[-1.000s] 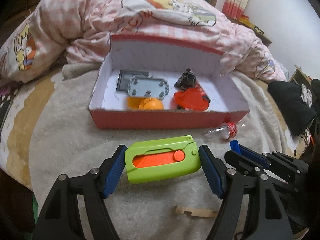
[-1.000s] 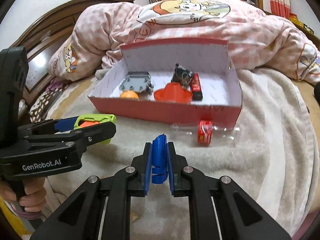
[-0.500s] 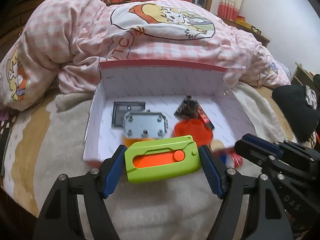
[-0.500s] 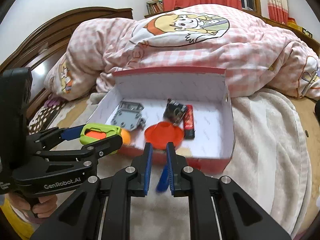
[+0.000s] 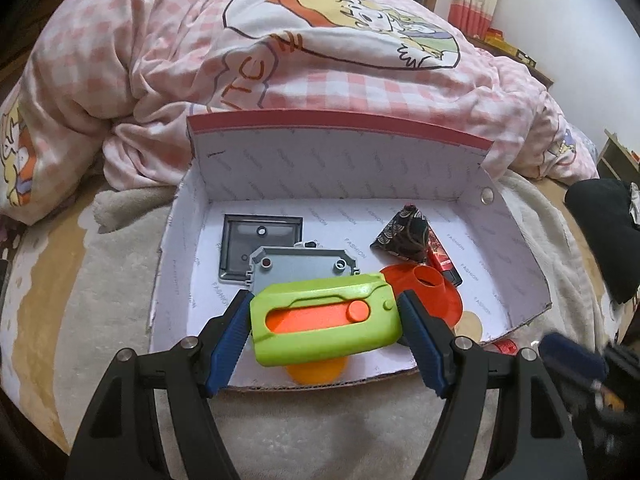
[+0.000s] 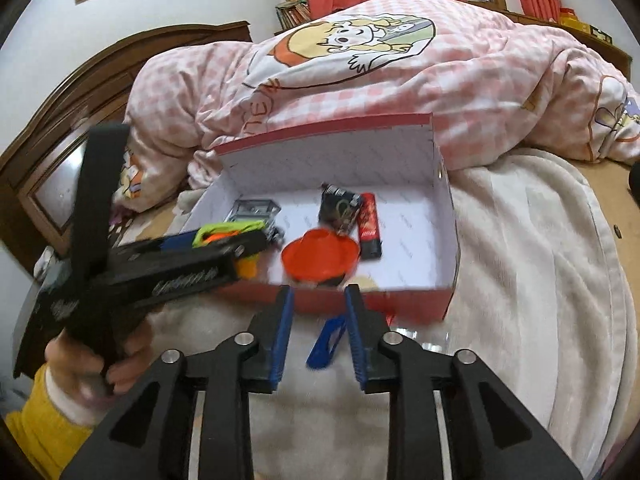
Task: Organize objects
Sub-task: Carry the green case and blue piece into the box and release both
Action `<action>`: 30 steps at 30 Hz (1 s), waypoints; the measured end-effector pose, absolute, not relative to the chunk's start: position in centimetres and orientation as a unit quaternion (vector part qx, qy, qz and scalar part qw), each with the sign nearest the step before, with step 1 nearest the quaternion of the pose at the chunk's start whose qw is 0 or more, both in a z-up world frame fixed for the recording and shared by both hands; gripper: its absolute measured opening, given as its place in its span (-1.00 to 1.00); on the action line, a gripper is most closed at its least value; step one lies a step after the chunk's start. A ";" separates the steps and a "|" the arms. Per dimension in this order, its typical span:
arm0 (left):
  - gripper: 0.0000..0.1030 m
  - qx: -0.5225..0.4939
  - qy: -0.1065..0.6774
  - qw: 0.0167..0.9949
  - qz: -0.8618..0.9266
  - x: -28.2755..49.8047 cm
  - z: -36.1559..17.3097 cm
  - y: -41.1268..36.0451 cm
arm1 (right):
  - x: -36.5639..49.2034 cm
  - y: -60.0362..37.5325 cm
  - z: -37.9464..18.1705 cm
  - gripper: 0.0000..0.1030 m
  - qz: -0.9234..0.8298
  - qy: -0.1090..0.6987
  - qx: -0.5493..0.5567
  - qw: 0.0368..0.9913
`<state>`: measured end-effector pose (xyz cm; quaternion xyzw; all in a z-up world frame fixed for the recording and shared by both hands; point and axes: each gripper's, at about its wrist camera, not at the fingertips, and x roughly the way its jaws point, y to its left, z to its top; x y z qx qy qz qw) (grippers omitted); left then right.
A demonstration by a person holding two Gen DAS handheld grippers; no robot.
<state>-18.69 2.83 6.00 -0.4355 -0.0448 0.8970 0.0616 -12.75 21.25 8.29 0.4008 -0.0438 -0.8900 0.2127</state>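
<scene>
In the left wrist view, the left gripper (image 5: 325,322), clamped on the green utility knife (image 5: 326,320) as it was a second ago, has moved from the blanket to above the near edge of the red box (image 5: 340,128), which now fills the frame. Inside the box lie a dark square tray (image 5: 240,240), a grey plate (image 5: 296,266) overlapping it, a patterned pyramid pouch (image 5: 402,236), an orange funnel (image 5: 432,292) and an orange ball (image 5: 316,372) mostly hidden under the knife; the other gripper is a blur at the right edge. In the right wrist view, the right gripper (image 6: 318,332), earlier pressed together on a blue clip (image 6: 326,342), has its jaws opening, and the blurred clip hangs between them, touching the right pad only, over the blanket (image 6: 520,280) just before the box's near wall. A red stick (image 6: 370,226) lies beside the pouch.
</scene>
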 end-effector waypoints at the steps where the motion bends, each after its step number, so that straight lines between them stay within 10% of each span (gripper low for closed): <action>1: 0.43 -0.438 -0.044 0.062 0.896 -18.8 5.9 2.9 | -12.3 21.0 8.2 -0.44 -0.890 -0.036 0.402 0.214; 30: 0.45 -0.425 -0.045 0.070 0.901 -18.0 6.4 2.9 | -11.9 19.0 6.6 -0.66 -0.893 0.004 0.401 0.205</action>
